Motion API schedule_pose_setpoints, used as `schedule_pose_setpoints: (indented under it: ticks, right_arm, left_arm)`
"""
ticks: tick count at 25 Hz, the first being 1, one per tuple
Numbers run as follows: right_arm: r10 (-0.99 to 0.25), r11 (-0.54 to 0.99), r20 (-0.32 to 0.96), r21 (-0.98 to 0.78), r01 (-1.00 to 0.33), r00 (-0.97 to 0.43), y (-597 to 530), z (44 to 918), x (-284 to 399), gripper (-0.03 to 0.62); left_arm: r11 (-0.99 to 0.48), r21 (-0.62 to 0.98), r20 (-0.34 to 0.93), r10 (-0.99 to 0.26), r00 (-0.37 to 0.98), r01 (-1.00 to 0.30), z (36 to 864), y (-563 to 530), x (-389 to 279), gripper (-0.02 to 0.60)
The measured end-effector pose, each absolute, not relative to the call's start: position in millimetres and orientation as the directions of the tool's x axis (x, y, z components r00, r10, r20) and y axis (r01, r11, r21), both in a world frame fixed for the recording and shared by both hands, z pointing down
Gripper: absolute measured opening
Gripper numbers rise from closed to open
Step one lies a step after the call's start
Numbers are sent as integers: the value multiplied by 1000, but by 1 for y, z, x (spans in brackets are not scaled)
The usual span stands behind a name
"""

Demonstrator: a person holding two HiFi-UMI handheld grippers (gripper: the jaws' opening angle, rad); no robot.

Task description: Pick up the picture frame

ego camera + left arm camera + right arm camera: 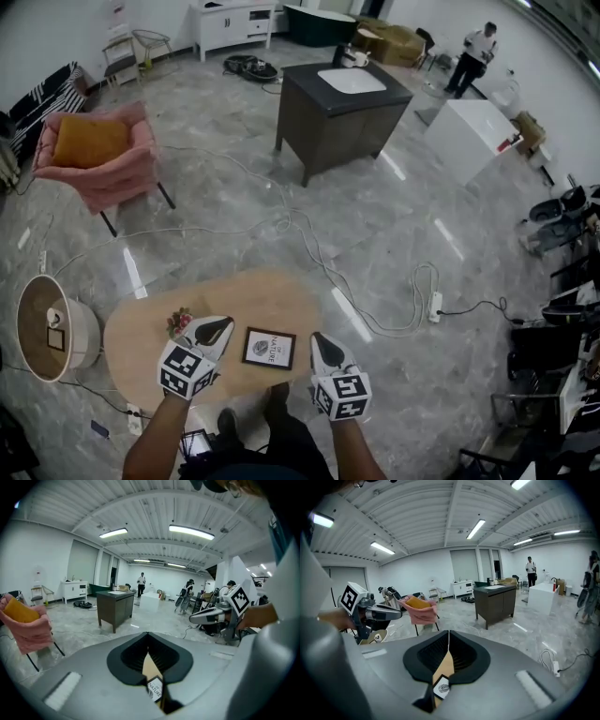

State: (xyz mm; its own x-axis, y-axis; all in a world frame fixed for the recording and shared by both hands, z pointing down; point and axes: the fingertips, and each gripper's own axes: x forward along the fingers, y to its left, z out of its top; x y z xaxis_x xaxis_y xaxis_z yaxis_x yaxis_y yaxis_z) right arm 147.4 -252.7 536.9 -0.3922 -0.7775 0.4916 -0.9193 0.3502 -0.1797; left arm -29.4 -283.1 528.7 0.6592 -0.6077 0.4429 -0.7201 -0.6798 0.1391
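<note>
Hands on either side of the target: a person stands at the near edge of an oval wooden table (272, 295) with a two-jaw tool in each hand. The picture frame (269, 348) lies flat on the tabletop between them. The left gripper (223, 326) sits just left of the frame and the right gripper (319, 340) just right of it. The head view does not settle whether either touches it.

Both tools are clenched on nothing. Each gripper's own view shows its two jaws pressed together, with a sliver of tabletop and a corner of the black-edged frame showing in the notch below them.

Only the head view takes in the small bunch of flowers (178, 322) at the table's left end. It also shows the round drum-shaped object (47, 328) on the floor to the left and the white cables (309, 244) trailing across the marble floor beyond the table.

The left gripper view looks out level across the room, catching the ceiling strip lights (192, 531) and a dark cabinet (114, 609) at the far side. The other tool's marker cube appears at its right.

The right gripper view picks up the pink armchair (423, 613) with its orange cushion, and a person (530, 569) standing far off beside a white block (543, 597).
</note>
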Motion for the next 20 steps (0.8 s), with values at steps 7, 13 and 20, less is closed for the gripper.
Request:
schedule_pose_setpoints:
  ticks: [7,13,20]
  right_arm:
    - [-709,328,580,-232,-916,-401,-271,626,155,6]
    - [-641,288,654,-279,-916,-401,-270,705,160,8]
    - [-552,252,730,-315,-915,-403,-260,786,165,8]
  left_arm:
    - [-632,227,541,-551,636,-741,625,-305,-22,0]
    - [-587,287,622,-487,613,-757,704,-303,-20,0]
    - [-542,313,697,-426,576,-780,781,-298,-18,2]
